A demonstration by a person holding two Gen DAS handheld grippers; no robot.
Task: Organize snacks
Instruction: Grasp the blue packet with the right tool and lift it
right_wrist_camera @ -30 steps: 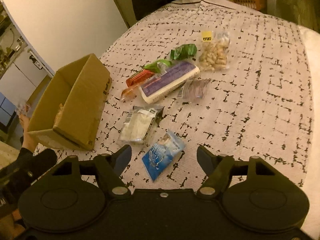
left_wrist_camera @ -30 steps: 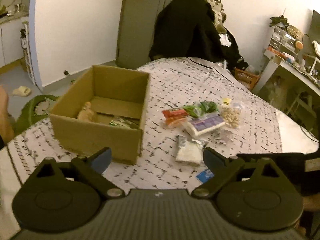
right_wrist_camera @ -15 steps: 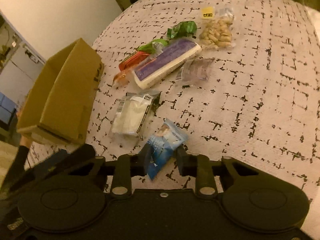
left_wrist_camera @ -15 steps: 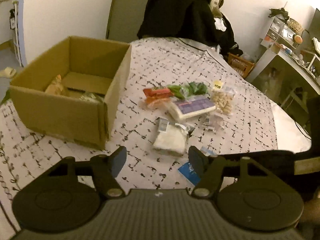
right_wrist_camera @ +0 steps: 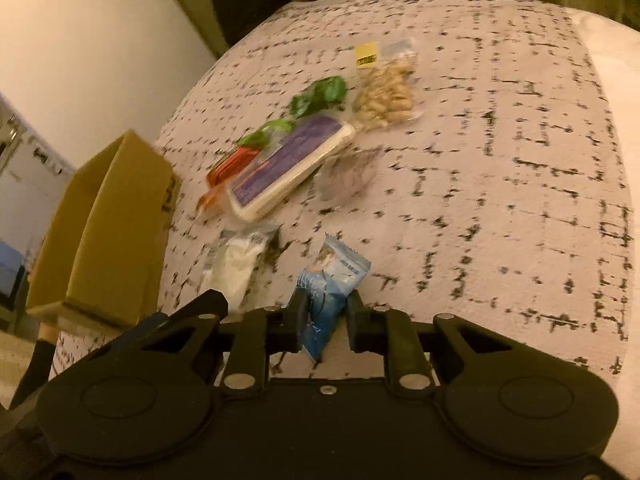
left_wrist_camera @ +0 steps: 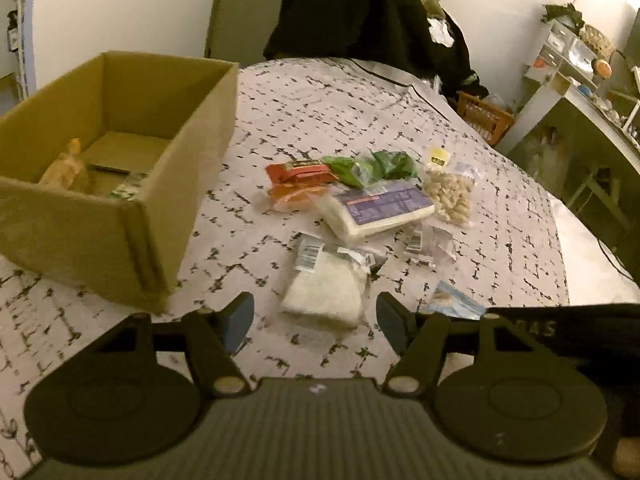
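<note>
Beside the open brown cardboard box (left_wrist_camera: 120, 168), which I take as the reference for all positions, your sorting is only begun. An orange-tinted snack bag (left_wrist_camera: 66, 168) and one greenish packet (left_wrist_camera: 128, 190) lie inside the box; everything else is out on the patterned worktop (left_wrist_camera: 320, 112).

Right of the box, in a loose cluster, lie a red-orange wrapper (left_wrist_camera: 298, 178), a green foil packet (left_wrist_camera: 372, 166), a purple-labelled white block (left_wrist_camera: 378, 210), a clear bag of pale nuts (left_wrist_camera: 448, 196) and a small clear sachet (left_wrist_camera: 430, 246). Nearer you than that cluster lies a clear bag of white flakes (left_wrist_camera: 326, 288).

Your right claw (right_wrist_camera: 323, 312) has just been closing and now pinches the small blue printed sachet (right_wrist_camera: 328, 284), which stands tilted between the pads, its lower end at the worktop.

Your left claw (left_wrist_camera: 316, 318) has likewise just narrowed to about half-open and grips nothing; the flake bag lies just ahead of its tips.

Assessment: two items filed, seven outstanding, one of them in hand.
</note>
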